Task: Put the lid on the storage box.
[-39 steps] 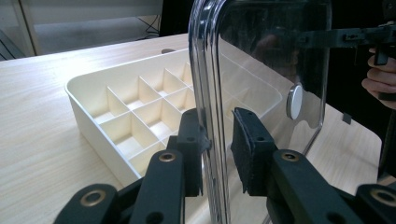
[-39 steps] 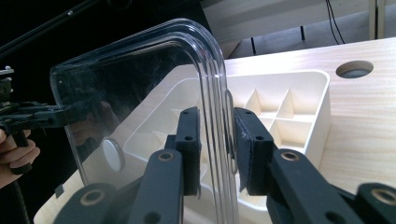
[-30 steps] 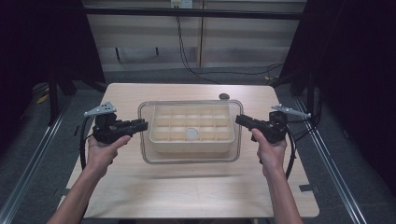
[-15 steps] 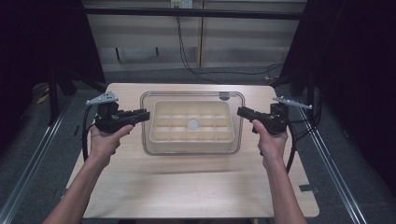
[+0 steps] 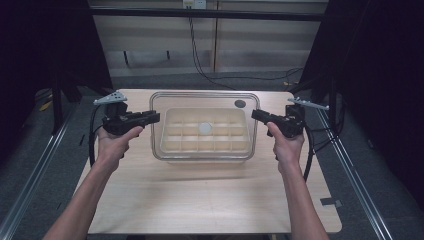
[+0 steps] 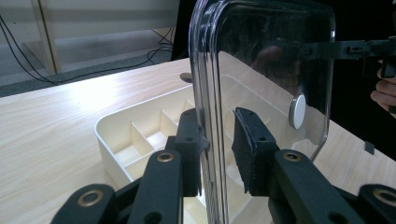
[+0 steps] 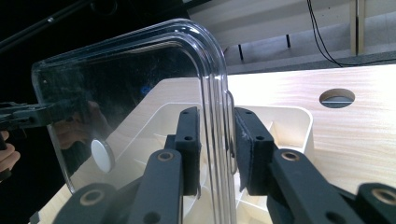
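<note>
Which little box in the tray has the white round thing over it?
In the high view, the white disc on the clear lid sits over the tray's back row, third compartment from the left. The other compartments show no disc.

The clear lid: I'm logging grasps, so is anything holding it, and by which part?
Yes. The clear lid is held above the white divided tray by both grippers: the left gripper clamps its left edge, the right gripper its right edge.

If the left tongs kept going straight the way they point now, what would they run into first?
The clear lid: its edge already sits between the left tongs' jaws, which point rightward across the table. Pushing on would drive the lid toward the right tongs on its opposite edge. The white divided tray lies below that line, probably untouched.
</note>
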Tool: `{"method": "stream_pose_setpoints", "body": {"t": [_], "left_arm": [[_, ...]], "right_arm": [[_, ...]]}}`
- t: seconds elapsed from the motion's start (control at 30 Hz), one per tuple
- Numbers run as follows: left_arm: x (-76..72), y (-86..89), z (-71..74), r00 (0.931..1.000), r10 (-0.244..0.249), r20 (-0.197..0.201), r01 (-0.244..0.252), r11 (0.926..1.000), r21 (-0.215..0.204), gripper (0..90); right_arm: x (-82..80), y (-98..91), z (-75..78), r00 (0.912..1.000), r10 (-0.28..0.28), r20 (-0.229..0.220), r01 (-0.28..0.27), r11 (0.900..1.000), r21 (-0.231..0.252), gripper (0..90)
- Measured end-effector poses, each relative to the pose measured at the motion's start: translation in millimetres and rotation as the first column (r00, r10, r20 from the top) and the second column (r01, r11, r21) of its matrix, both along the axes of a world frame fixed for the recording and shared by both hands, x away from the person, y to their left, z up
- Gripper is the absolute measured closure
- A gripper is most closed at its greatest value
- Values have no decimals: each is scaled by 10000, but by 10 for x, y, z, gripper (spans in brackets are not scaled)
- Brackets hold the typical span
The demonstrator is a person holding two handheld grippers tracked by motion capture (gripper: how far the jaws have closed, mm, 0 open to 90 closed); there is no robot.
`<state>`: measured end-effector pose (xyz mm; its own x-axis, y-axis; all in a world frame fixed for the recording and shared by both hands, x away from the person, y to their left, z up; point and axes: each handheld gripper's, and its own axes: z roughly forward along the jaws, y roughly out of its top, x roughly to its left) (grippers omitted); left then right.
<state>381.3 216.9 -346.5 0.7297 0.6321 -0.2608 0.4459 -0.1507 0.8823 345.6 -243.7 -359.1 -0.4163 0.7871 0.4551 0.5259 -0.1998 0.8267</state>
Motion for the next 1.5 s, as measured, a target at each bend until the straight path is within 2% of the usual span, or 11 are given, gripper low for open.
{"method": "stream_pose_setpoints", "body": {"t": [0.17,0.4,0.43,0.8,0.83,0.93,1.0,1.17,1.2,1.37,1.5], "left_arm": [[73,-27,-41,9998,116,-159,-116,9999,-4,722],[168,-71,-91,9993,171,-346,-163,9996,230,722],[183,-77,-92,9991,230,-349,-225,9997,131,723],[267,-89,-94,9986,324,-427,-317,9993,182,719],[283,-89,-88,9982,420,-437,-416,9991,91,717],[298,-89,-95,9980,440,-449,-431,9988,212,713],[308,-108,-111,9979,512,-389,-491,9974,521,702],[363,-121,-140,9969,583,-531,-567,9979,301,691],[382,-120,-143,9971,546,-529,-526,9979,382,691],[452,-152,-147,9967,564,-583,-555,9983,175,685],[529,-170,-192,9954,615,-735,-604,9980,180,677]], "right_arm": [[84,-3,8,10000,-47,-64,46,10000,-85,732],[181,-36,-2,9998,-137,-174,134,9997,-204,734],[210,-40,-14,9997,-130,-227,125,9997,-191,734],[322,-42,-39,9992,-195,-351,188,9996,-201,736],[336,-40,-48,9991,-179,-386,173,9997,-166,737],[346,-31,-59,9989,-175,-428,167,9997,-189,737],[362,-20,-78,9985,-222,-504,209,9995,-246,736],[431,-20,-127,9977,-290,-620,276,9993,-233,736],[431,-20,-127,9977,-290,-620,276,9993,-233,736],[485,-42,-170,9965,-352,-759,336,9992,-214,731],[538,-61,-209,9952,-372,-901,359,9992,-169,730]]}}
